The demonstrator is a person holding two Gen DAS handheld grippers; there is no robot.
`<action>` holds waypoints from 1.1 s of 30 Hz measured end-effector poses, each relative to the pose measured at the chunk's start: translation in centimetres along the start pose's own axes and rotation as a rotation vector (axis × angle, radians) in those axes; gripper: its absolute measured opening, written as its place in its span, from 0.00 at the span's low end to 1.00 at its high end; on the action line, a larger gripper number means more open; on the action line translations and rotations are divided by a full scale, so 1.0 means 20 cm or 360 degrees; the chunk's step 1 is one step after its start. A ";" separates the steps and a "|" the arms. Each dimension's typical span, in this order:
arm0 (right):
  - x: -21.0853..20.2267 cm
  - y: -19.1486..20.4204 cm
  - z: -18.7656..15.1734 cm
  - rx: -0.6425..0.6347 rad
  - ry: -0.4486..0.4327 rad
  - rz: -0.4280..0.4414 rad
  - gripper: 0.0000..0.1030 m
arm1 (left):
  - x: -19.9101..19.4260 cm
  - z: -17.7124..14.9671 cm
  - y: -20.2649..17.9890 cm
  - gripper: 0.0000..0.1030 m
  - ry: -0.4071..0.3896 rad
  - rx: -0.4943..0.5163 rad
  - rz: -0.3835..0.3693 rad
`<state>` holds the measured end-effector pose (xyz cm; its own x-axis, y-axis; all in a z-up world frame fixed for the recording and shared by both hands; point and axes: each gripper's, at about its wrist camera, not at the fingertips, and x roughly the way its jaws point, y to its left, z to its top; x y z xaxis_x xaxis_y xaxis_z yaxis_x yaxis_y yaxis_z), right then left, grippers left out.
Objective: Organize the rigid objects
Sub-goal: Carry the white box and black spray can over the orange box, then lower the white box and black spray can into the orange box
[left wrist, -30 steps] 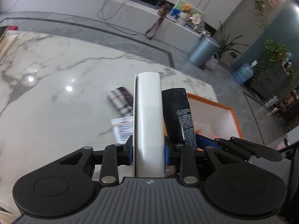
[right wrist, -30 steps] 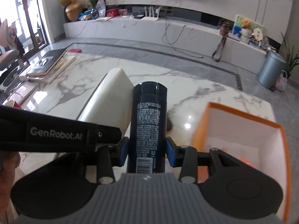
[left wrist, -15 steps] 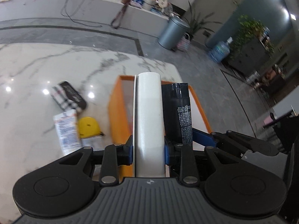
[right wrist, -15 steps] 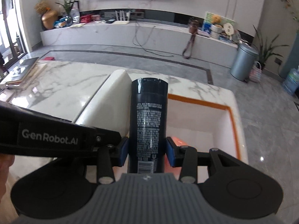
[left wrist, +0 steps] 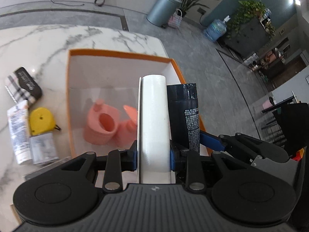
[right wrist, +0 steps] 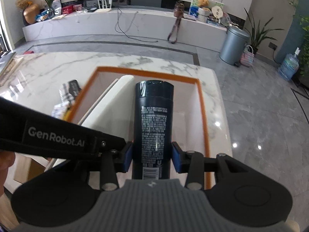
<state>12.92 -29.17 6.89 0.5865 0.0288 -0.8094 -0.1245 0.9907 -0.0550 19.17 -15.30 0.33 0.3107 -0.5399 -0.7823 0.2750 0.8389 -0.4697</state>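
Over the orange box [left wrist: 123,54] we tilted both grippers down, left gripper [left wrist: 153,154] clamped on the white case [left wrist: 153,119], right gripper [right wrist: 152,154] on the black can [right wrist: 153,119].

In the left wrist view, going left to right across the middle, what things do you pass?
White tube → yellow tape measure → pink plastic toy in the orange box → white case → dark bottle.

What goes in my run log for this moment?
left gripper: holds white case | right gripper: holds dark bottle | both over orange box
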 end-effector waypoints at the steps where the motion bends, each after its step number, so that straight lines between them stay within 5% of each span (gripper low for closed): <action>1: 0.01 -0.02 -0.01 -0.0002 0.0007 -0.0012 0.41 | 0.02 0.00 -0.01 0.32 0.0012 0.0005 -0.0012; 11: 0.11 -0.11 -0.10 0.0017 0.0085 -0.0037 0.41 | 0.22 -0.01 -0.02 0.32 0.0136 -0.0016 -0.0075; 23: 0.26 -0.02 -0.14 -0.0135 0.0207 -0.0090 0.41 | 0.32 -0.05 -0.03 0.32 0.0210 -0.0001 0.0133; 33: 0.32 0.07 -0.17 -0.0385 0.0233 -0.0209 0.41 | 0.36 -0.07 0.01 0.33 0.0300 -0.0042 0.0155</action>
<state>13.69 -28.08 -0.39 0.4909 -0.1343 -0.8608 -0.2522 0.9238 -0.2879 20.19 -18.93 -6.02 0.1580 -0.4358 -0.8861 0.2272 0.8893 -0.3968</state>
